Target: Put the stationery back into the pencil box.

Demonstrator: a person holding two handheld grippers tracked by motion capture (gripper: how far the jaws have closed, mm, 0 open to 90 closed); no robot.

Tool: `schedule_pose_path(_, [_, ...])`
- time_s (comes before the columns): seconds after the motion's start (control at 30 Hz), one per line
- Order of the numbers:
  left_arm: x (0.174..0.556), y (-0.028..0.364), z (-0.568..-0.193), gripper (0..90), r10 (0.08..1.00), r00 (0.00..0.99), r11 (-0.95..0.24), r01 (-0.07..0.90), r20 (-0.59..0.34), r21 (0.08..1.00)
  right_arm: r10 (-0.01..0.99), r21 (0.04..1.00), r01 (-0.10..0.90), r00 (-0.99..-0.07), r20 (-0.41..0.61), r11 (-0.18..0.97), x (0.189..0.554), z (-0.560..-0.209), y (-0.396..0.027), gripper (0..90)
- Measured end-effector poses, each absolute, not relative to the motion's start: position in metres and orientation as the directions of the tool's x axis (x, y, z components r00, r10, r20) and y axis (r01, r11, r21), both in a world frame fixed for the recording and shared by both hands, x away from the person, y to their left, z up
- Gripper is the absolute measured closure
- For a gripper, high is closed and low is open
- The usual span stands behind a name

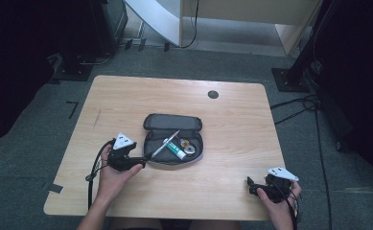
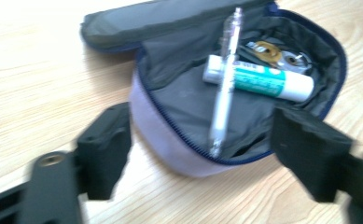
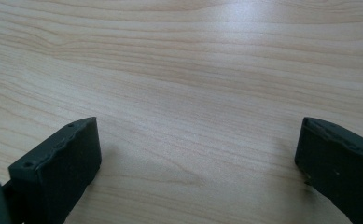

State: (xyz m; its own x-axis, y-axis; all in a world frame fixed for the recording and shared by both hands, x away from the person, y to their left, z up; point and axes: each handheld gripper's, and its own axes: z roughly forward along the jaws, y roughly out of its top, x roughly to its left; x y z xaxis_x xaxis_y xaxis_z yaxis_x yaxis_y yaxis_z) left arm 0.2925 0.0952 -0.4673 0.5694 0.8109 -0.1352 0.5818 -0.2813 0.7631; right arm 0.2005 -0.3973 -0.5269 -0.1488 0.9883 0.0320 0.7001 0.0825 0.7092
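A dark zip pouch [image 1: 173,139] lies open at the middle of the wooden table [image 1: 232,115], lid folded back. Inside it rest a clear pen [image 1: 165,143], a white and green tube [image 1: 178,152] and small round metal pieces [image 1: 190,145]. My left gripper [image 1: 143,162] sits just left of the pouch. In the left gripper view its jaws stand wide apart at either side of the pouch's [image 2: 184,93] near end, off the fabric; the pen [image 2: 226,88] lies across the tube [image 2: 268,81]. My right gripper [image 1: 249,184] rests near the front right edge, open [image 3: 198,126] over bare wood.
A round black cable hole [image 1: 213,94] sits in the tabletop behind the pouch. Cables trail from both grippers over the front edge. Dark equipment and stands surround the table on the grey floor.
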Motion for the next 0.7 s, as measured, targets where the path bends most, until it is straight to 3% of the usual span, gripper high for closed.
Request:
schedule_pose_path(0.13, [0.289,0.107,-0.467,2.0,0.843,0.522,-0.256,0.597,-0.126,0.761,0.988,0.709,0.7,-0.151,0.031,0.085,0.201,-0.527,-0.397,0.0])
schedule_pose_path(0.2, [0.286,0.112,-0.468,0.0,0.854,0.506,-0.245,0.598,-0.122,0.763,0.988,0.709,0.7,-0.151,0.031,0.085,0.201,-0.527,-0.397,0.0])
schedule_pose_path(0.7, [0.267,0.149,-0.474,0.0,0.894,0.435,-0.195,0.595,-0.108,0.78,0.988,0.708,0.701,-0.154,0.032,0.087,0.201,-0.527,-0.397,0.0])
